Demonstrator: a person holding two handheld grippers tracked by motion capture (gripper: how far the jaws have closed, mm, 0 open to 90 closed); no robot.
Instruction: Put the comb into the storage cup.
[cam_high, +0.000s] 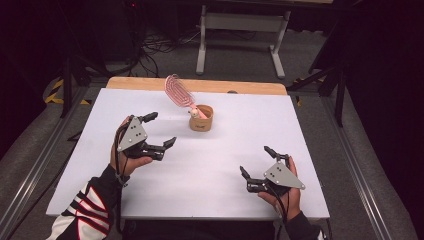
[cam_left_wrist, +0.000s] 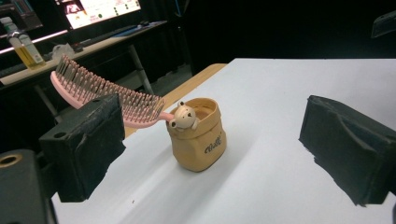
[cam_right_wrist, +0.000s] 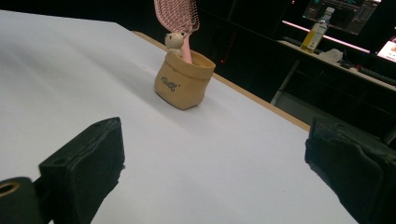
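Left gripper (cam_high: 161, 129): jaws spread wide, grasping nothing, poised above the white table (cam_high: 210, 190) just left of the tan pot (cam_high: 201, 119). Right gripper (cam_high: 256, 161): likewise released, near the front edge. Pink hairbrush (cam_high: 179, 91): handle-down in the pot, tilted

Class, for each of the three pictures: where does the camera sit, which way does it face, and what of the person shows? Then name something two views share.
High view: above the person's side, facing forward and down on the table; forearms, left gripper, right gripper.
Left gripper view: on the left gripper, facing the pot and hairbrush; two black jaws.
Right gripper view: on the right gripper, facing the pot from farther off; two black jaws.
Shared: pot and hairbrush.
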